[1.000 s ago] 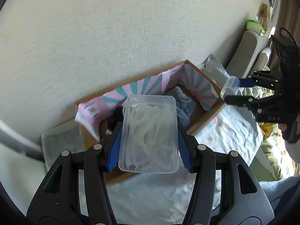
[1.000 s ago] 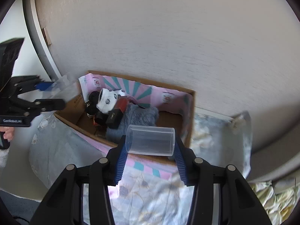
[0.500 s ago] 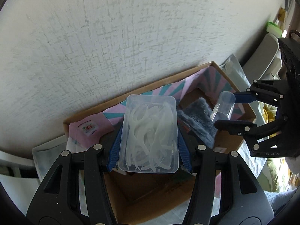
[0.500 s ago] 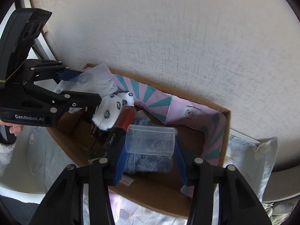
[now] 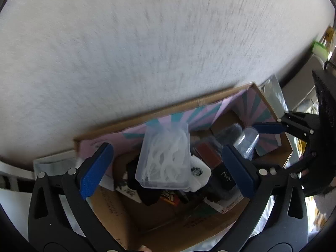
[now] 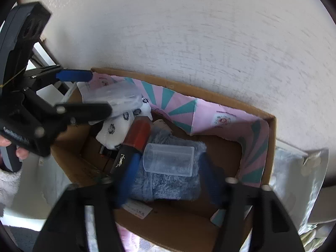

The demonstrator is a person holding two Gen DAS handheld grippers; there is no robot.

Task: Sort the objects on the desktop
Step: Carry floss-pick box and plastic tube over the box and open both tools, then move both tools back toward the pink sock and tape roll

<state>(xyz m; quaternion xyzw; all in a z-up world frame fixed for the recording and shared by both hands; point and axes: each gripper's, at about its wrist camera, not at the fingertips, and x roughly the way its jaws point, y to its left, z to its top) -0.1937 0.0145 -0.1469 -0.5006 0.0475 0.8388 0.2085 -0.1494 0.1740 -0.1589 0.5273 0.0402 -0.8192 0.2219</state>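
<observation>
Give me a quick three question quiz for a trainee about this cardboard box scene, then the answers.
1. True or false: the left claw is clamped on the clear rectangular plastic tub of white floss picks.
2. What does the clear round plastic cup lie over?
3. Where are both items? A) cardboard box B) outside it

Key:
1. False; its jaws have just been opening and stand clear.
2. The blue fluffy cloth.
3. A

Textured white wall [image 5: 147, 52] in daylight, pale furniture [image 5: 304, 88] at its far right.
</observation>
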